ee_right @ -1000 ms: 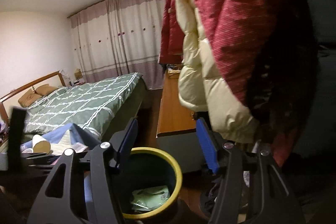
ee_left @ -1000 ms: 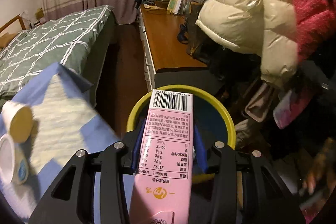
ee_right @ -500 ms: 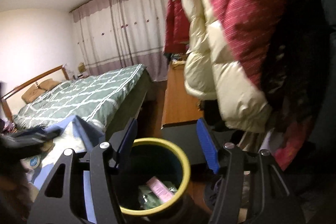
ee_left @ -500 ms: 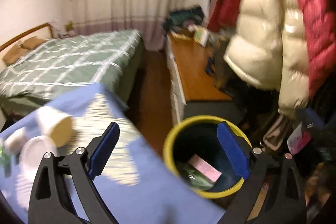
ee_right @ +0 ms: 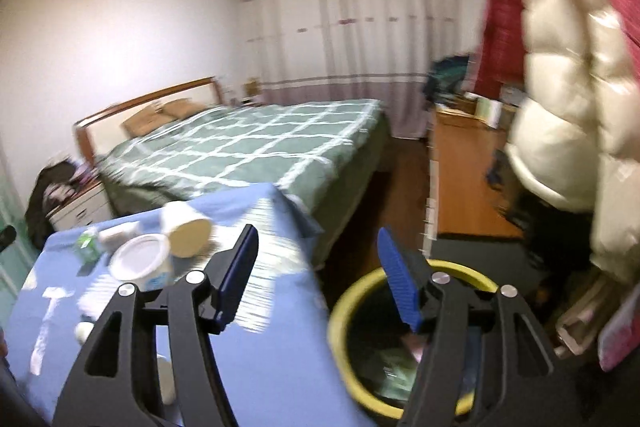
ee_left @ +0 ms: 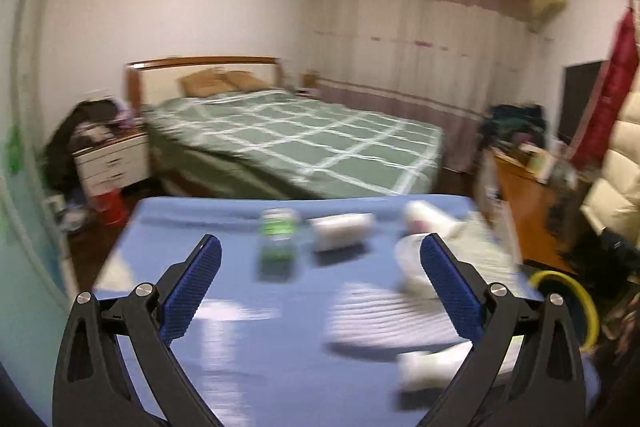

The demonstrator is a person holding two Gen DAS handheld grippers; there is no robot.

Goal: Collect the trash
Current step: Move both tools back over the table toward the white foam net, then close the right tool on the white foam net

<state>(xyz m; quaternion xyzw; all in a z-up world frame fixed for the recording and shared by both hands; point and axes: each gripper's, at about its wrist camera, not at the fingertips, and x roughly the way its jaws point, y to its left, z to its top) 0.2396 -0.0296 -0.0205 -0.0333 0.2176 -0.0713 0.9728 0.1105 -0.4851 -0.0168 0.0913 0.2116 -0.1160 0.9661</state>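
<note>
My left gripper (ee_left: 320,239) hangs over the blue-covered table (ee_left: 240,347), its jaws opening wide with nothing between them. Ahead of it, blurred, are a green bottle (ee_left: 276,239), a white cup on its side (ee_left: 342,231), another cup (ee_left: 428,221) and a white tub (ee_left: 412,263). The yellow-rimmed bin (ee_left: 580,303) shows at the far right. My right gripper (ee_right: 316,233) is above the gap between the table (ee_right: 260,367) and the bin (ee_right: 340,311), jaws opening and empty. Trash lies in the bin, including a pink carton (ee_right: 416,343). A paper cup (ee_right: 186,227) and the tub (ee_right: 140,261) sit left of it.
A bed with a green checked cover (ee_left: 304,143) stands behind the table. A wooden dresser (ee_right: 464,179) runs along the right, with red and cream padded coats (ee_right: 568,99) hanging over it beside the bin. A white nightstand (ee_left: 112,163) is far left.
My left gripper let the pink carton go into the bin, opened wide and swung left over the table. The right gripper also turned left, so the table's trash has come into its view.
</note>
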